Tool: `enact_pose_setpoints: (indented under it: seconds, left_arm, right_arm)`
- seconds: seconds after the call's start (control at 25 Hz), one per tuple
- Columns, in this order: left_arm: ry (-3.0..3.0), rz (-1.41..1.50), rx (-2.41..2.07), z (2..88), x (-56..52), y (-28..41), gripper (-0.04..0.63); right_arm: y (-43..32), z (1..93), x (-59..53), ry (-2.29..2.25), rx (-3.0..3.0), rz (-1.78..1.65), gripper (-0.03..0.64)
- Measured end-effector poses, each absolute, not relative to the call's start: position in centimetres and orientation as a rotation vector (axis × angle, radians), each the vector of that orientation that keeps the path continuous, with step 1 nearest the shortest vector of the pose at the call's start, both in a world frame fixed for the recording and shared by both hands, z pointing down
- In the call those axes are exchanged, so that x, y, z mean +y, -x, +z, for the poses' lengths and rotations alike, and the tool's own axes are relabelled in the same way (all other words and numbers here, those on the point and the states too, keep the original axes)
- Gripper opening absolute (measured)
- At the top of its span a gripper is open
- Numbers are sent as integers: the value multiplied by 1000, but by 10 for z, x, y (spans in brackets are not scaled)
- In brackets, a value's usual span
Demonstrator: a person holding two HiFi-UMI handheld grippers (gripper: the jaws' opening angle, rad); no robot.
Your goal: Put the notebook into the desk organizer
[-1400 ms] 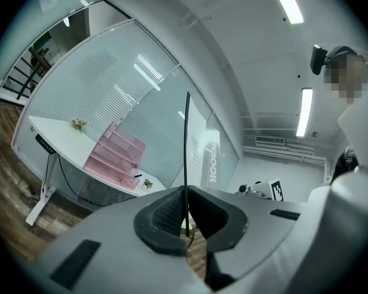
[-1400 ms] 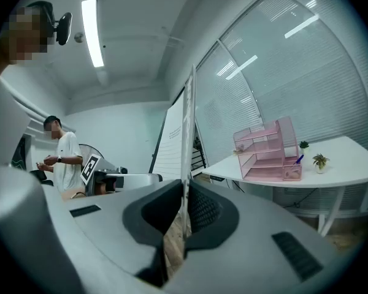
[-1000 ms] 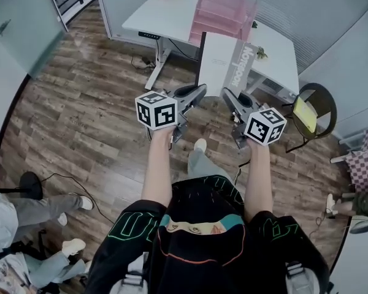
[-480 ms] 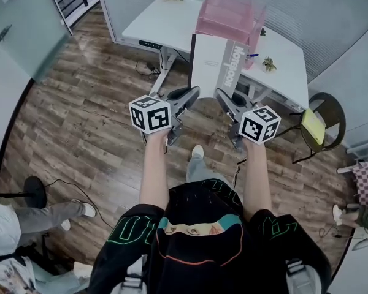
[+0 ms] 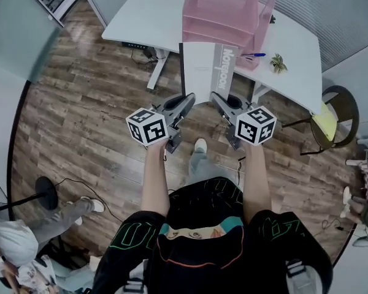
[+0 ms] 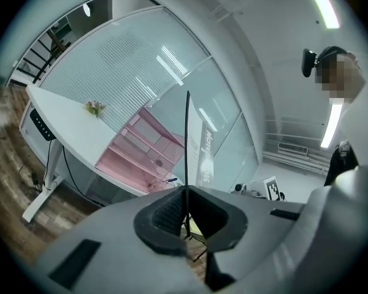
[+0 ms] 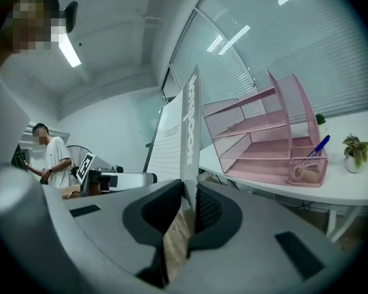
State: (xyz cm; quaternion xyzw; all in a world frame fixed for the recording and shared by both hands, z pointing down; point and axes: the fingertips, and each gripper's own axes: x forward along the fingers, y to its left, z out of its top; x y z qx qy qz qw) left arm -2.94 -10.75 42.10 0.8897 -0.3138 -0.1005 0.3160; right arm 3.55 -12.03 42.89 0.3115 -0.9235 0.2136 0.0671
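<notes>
Wood-plank flooring fills most of the head view, and a white desk [image 5: 141,18] crosses the top of the frame with a pink tiered desk organizer [image 5: 224,8] standing on it. A blue pen [image 5: 256,55] pokes out of the organizer's mesh cup at centre right, with a small potted plant [image 5: 278,63] just beside it.

The notebook [image 5: 201,71] is off the desk, carried in the air between the two tools. The left gripper [image 5: 188,98] is clamped on its lower left edge, where its own view shows the cover edge-on as a thin dark line pinched between the pads. The right gripper [image 5: 216,97] is clamped on the lower right edge by the printed spine.

The notebook's long axis runs away from the grippers and up the frame, toward the organizer. Its far edge overlaps the organizer's lowest tray in the head view, but whether they touch cannot be told. The organizer lies straight ahead and slightly to the right in the frame, so the right gripper looks a little nearer. Its view shows the open shelf mouths to the right of the notebook. The coming move likely needs the notebook tipped flat and fed forward.
</notes>
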Motion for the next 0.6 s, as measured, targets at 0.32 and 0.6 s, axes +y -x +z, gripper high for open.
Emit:
enact_pose_setpoints:
  seconds: [0.32, 0.6]
  left_arm:
    - [-2232, -248, -874, 460, -173, 23, 5]
    - [-2127, -219, -907, 499, -184, 43, 5]
  right_arm:
    - [-40, 470, -190, -807, -2745, 728, 17]
    - [-18, 510, -202, -694, -2703, 831, 17]
